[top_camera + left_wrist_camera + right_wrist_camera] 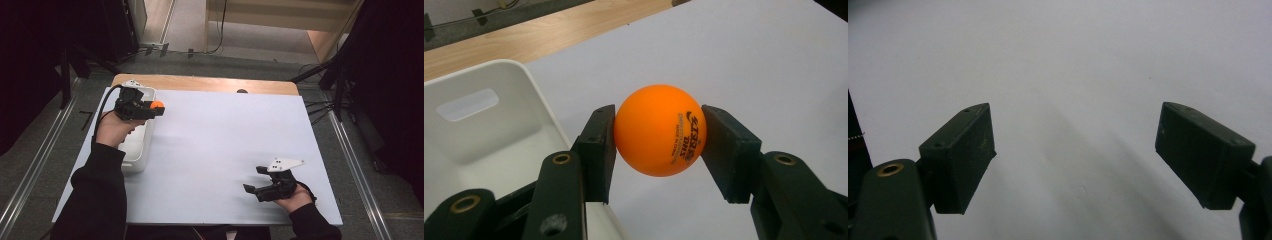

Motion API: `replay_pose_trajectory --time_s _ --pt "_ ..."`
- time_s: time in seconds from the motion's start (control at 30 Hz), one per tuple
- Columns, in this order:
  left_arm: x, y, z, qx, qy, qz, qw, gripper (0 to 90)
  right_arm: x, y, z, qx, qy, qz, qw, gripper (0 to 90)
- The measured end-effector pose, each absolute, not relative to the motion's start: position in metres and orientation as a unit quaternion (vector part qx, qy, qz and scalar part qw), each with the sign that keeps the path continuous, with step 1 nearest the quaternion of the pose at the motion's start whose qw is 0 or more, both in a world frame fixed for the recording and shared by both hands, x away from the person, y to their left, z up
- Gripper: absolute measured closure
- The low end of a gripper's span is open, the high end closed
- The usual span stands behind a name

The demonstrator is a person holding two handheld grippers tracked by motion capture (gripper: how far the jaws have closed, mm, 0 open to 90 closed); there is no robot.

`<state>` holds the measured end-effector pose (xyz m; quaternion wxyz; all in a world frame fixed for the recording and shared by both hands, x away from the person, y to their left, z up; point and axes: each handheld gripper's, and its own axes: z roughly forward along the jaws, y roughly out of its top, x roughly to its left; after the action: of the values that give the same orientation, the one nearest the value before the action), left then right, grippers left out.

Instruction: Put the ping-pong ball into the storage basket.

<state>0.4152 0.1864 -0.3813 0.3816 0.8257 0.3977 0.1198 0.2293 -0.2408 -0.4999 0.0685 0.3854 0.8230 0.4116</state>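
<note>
Holding the orange ball (659,131) firmly between both pads, my left claw (156,106) is clenched on it, one pad on each side, and the printed logo of the ball faces the camera on that claw. From the high view I see the ball is in the air, just beside the right rim of the white bin (141,145), over the white tabletop (220,150) and not yet over the opening. The bin stands at the left edge of the tabletop, and the part of its inside that I can see in the left claw view looks empty. I judge that the step in hand is the carrying of the ball to the bin. The next move asks me to bring the claw a little more to the left, until the ball hangs over the hollow, and then to loosen the pads. My right claw (252,178) rests low near the front right of the tabletop, its jaws spread wide with nothing between them.
</note>
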Motion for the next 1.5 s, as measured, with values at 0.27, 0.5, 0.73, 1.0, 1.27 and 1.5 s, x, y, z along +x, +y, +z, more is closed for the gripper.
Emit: replay_pose_trajectory --time_s 0.27,0.5,0.73,1.0,1.27,1.5 --pt "0.417 0.193 -0.382 0.821 0.409 0.131 0.375 50.9 0.229 -0.241 -0.500 0.387 0.823 0.410 0.068 14.6" --pt "0.418 0.199 -0.382 0.817 0.416 0.132 0.377 50.8 0.229 -0.240 -0.500 0.387 0.824 0.409 0.069 14.6" --pt "0.419 0.210 -0.379 0.807 0.428 0.135 0.384 50.8 0.229 -0.241 -0.500 0.386 0.824 0.409 0.069 14.6" --pt "0.421 0.218 -0.380 0.799 0.442 0.146 0.380 50.8 0.229 -0.240 -0.500 0.386 0.825 0.408 0.068 14.6" --pt "0.423 0.224 -0.383 0.797 0.453 0.157 0.369 50.8 0.229 -0.240 -0.500 0.386 0.825 0.408 0.068 14.6" --pt "0.426 0.224 -0.388 0.794 0.462 0.160 0.362 50.8 0.230 -0.240 -0.501 0.385 0.825 0.408 0.067 14.6"
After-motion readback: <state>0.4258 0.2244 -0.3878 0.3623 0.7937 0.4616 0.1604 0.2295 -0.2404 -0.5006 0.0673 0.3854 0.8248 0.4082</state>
